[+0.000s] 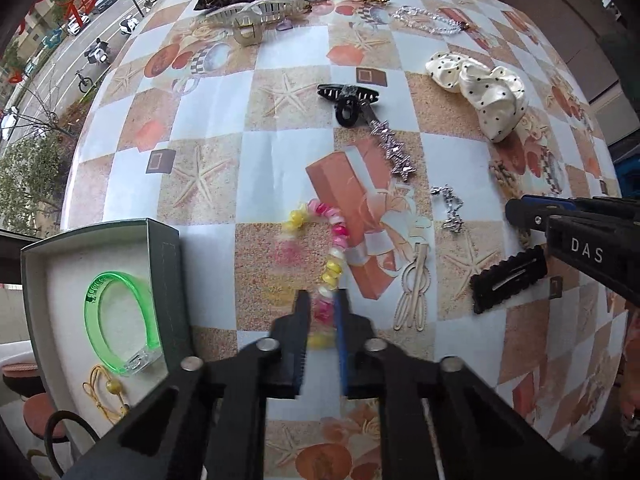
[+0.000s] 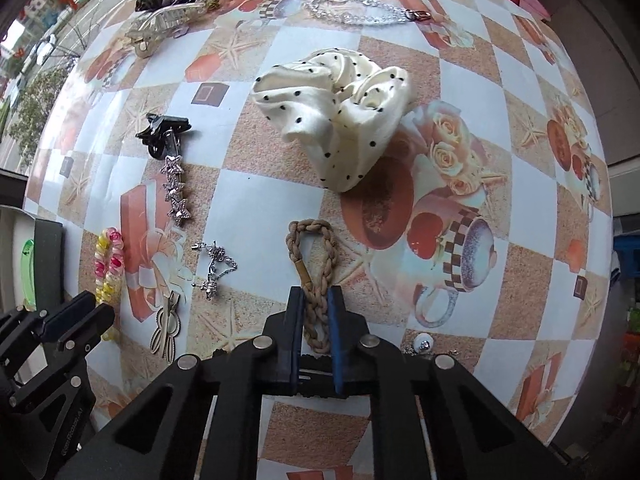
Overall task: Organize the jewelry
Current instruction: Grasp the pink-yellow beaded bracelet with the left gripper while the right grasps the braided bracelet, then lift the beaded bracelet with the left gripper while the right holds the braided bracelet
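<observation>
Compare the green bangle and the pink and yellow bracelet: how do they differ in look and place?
The green bangle is one smooth clear band; the pink and yellow bracelet is a string of small coils. The bangle lies inside the box; the bracelet lies on the table, between the left gripper fingers. Both are ring-shaped.

Both cams sit low over the table [image 1: 280,56], looking down and toward its far edge. Left one's by the box [image 1: 168,264], right one further right. Both catch the scrunchie [image 1: 486,94] [image 2: 340,108].
</observation>
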`<action>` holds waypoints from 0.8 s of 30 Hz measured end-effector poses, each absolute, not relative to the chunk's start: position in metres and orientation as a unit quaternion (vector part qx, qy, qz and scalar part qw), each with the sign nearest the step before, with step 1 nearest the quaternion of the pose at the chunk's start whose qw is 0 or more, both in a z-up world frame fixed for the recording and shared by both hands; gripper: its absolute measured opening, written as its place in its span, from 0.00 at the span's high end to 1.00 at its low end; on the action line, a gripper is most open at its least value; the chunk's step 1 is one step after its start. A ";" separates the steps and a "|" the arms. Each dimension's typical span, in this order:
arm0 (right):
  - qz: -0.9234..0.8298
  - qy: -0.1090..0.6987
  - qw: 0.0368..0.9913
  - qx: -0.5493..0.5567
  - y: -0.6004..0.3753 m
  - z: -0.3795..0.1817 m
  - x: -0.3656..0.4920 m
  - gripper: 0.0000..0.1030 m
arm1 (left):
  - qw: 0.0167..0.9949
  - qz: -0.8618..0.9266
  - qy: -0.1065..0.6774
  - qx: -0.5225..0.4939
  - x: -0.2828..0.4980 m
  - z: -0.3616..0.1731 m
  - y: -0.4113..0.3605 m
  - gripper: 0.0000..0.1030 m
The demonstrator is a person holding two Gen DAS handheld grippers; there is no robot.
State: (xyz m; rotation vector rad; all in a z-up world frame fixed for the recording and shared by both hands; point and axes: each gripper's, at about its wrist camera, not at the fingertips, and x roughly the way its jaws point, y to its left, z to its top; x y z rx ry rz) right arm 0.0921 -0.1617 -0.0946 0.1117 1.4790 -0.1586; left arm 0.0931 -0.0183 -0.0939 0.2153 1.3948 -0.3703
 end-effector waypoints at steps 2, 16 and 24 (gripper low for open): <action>-0.065 0.670 0.735 0.081 -0.171 -0.089 0.089 0.88 | 0.749 -0.173 0.634 0.091 0.092 -0.084 -0.016 0.90; -0.050 0.655 0.738 0.155 -0.206 -0.061 0.067 0.88 | 0.762 -0.178 0.617 0.082 0.074 -0.037 0.010 0.98; -0.047 0.656 0.735 0.161 -0.210 -0.054 0.045 0.88 | 0.761 -0.195 0.612 0.091 0.068 -0.041 -0.006 0.98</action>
